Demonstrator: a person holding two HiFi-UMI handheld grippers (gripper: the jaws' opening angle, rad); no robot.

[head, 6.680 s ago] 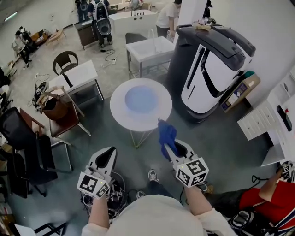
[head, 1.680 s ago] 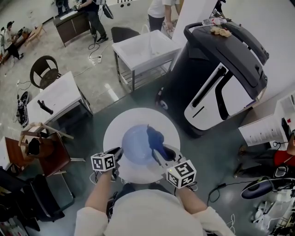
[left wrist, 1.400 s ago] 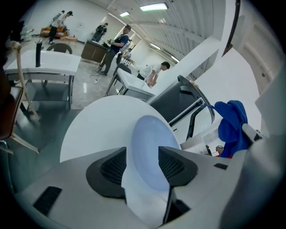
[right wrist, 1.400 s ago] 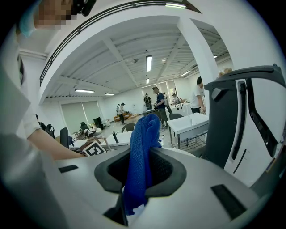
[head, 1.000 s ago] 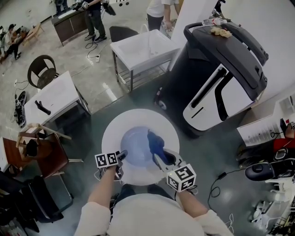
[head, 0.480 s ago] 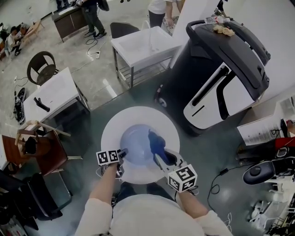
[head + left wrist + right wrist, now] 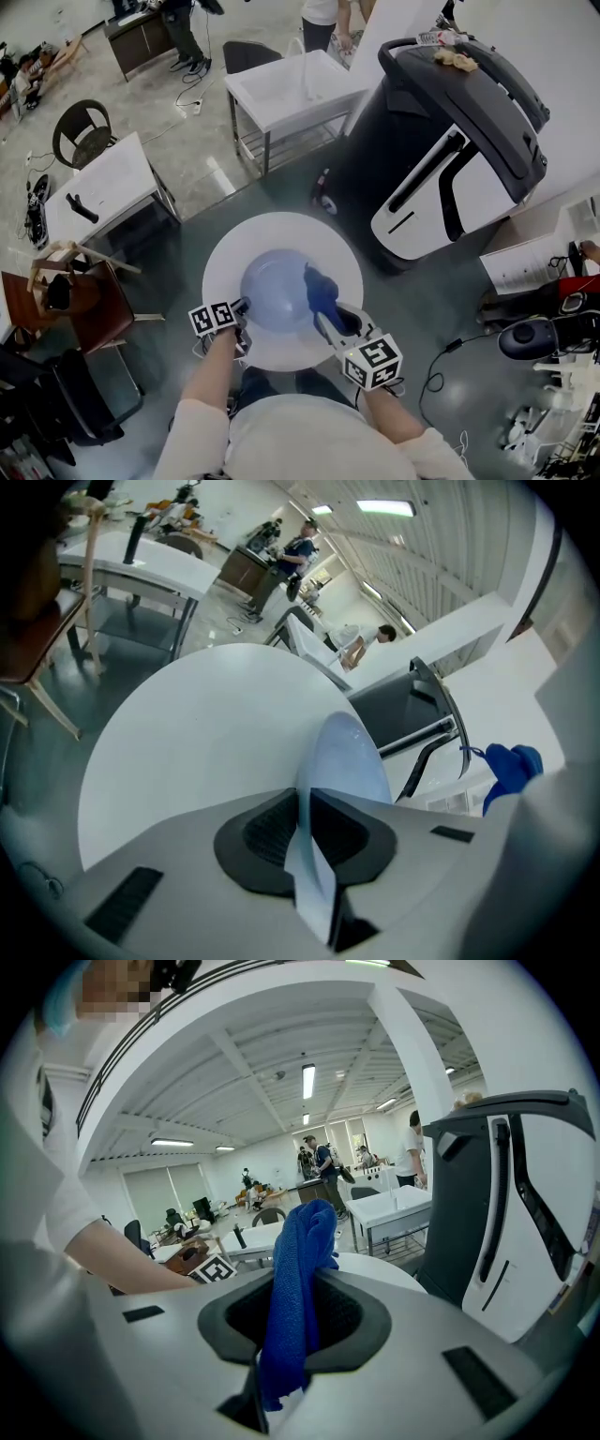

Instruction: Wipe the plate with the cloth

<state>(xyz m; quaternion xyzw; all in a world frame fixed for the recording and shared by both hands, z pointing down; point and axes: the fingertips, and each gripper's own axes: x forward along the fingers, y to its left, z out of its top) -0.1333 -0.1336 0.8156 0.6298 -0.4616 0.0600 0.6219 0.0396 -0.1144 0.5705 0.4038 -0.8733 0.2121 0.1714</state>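
Observation:
A pale blue plate (image 7: 272, 291) lies on the round white table (image 7: 281, 234). My left gripper (image 7: 242, 306) is at the plate's near left rim. In the left gripper view the plate (image 7: 347, 757) runs edge-on between the jaws of the left gripper (image 7: 305, 827), which are closing and pinch the rim. My right gripper (image 7: 323, 314) is shut on a blue cloth (image 7: 319, 284) that stands over the plate's right side. In the right gripper view the cloth (image 7: 295, 1279) sticks up out of the right gripper (image 7: 291, 1326).
A large black-and-white machine (image 7: 450, 141) stands close to the table's right. A square white table (image 7: 281, 89) is beyond, another white table (image 7: 103, 187) and chairs (image 7: 80, 141) to the left, and a wooden chair (image 7: 66, 291) at near left. Cables lie on the floor at right.
The left gripper's jaws have come together on the plate's near left rim. The right gripper with the cloth has stayed over the plate's right side.

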